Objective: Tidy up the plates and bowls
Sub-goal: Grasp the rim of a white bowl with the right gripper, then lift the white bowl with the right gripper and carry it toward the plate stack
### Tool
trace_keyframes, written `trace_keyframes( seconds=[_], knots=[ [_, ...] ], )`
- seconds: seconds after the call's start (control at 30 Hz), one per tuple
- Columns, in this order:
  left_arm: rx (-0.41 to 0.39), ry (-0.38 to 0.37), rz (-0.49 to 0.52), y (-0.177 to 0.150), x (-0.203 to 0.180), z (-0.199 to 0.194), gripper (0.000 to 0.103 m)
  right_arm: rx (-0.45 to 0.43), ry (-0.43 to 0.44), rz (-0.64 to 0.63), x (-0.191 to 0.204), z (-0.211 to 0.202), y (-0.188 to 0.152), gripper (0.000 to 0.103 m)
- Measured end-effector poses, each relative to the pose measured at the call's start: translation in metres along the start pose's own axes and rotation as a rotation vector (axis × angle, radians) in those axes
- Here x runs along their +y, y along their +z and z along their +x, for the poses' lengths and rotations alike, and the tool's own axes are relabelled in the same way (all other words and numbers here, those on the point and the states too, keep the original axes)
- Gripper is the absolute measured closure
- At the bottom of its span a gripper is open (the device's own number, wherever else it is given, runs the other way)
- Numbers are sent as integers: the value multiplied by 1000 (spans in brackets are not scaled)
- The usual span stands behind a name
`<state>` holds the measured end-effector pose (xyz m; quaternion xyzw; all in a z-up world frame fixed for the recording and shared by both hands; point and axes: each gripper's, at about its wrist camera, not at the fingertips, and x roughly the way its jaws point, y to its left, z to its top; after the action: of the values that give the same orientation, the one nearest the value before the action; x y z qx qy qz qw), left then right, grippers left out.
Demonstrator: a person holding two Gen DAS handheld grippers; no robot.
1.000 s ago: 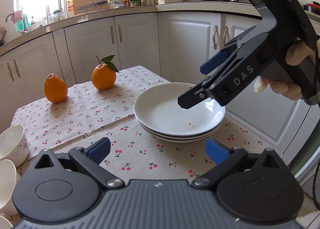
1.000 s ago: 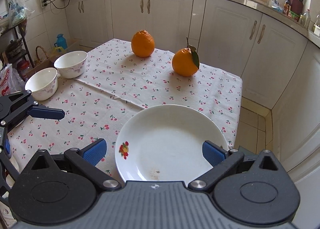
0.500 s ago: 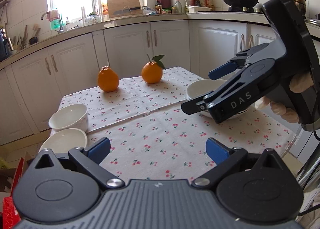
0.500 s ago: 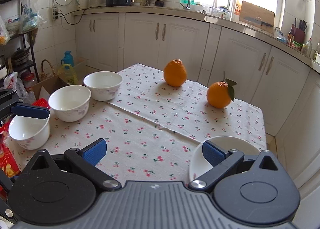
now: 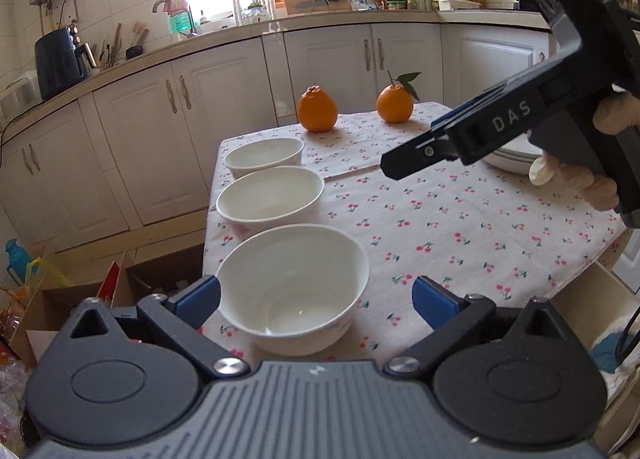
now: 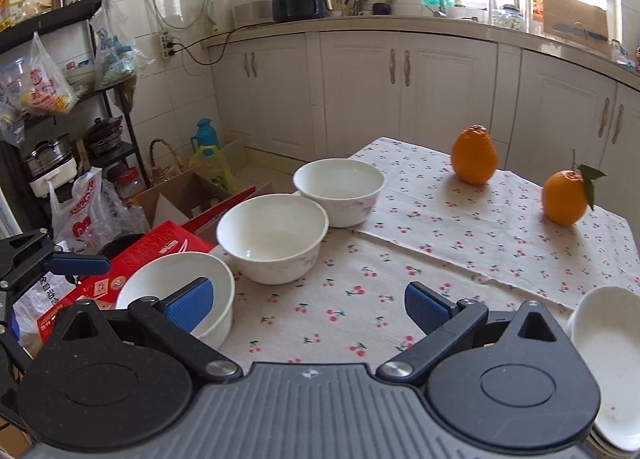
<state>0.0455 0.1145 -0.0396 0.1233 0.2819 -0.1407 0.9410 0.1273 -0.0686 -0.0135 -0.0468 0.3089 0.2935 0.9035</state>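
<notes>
Kitchen scene from two handheld gripper cameras, above a small table point(image 5: 460, 219) covered with a white cloth printed with red cherries. Left gripper point(image 5: 316, 299) spread wide, empty, blue fingertips point(image 5: 198, 299) flanking the nearest bowl point(image 5: 292, 283) without visibly touching it. Three white bowls in a row along the table's left edge: nearest bowl at the front corner, middle bowl point(image 5: 270, 195) just behind it, far bowl point(image 5: 264, 157) beyond that, the last two touching or nearly touching in the right wrist view. All three upright and apparently empty. Right gripper point(image 6: 308, 305) also spread wide and empty, hovering above bare cloth between the bowls and the plate stack point(image 6: 612, 363). Same right gripper seen from the left camera as a black tool marked "DAS" point(image 5: 412, 161), held by a hand point(image 5: 580, 175) at the right edge, well above the table. Plate stack of shallow white plates at the table's right side, partly hidden behind the right gripper in the left view point(image 5: 516, 157); a few crumbs on the top plate. Two oranges at the far end of the table, well apart from the dishes: a knobbly orange point(image 5: 317, 109) and a leafy orange point(image 5: 395, 103) with stem and green leaf. White cabinets point(image 5: 328, 71) and a cluttered counter behind; cardboard boxes point(image 6: 188, 199) and plastic bags on the floor beside the table.
</notes>
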Motion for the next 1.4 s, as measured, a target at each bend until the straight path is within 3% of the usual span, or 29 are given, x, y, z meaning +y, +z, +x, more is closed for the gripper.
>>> trace_keyframes(
  seconds=[0.23,0.47,0.6,1.0,1.4],
  knots=[
    [37,-23,-63,-19,23,18,2,70,104,-12,27,30,4,0],
    [31,-66,-54,-23,24,28,3,129,172,17,37,55,2,3],
    [26,-88,-68,-23,27,31,4,160,217,25,41,66,3,16],
    [22,-122,-88,-22,32,39,10,207,258,42,43,81,5,30],
    [30,-122,-83,-19,33,40,15,229,295,74,40,82,6,33]
  ],
)
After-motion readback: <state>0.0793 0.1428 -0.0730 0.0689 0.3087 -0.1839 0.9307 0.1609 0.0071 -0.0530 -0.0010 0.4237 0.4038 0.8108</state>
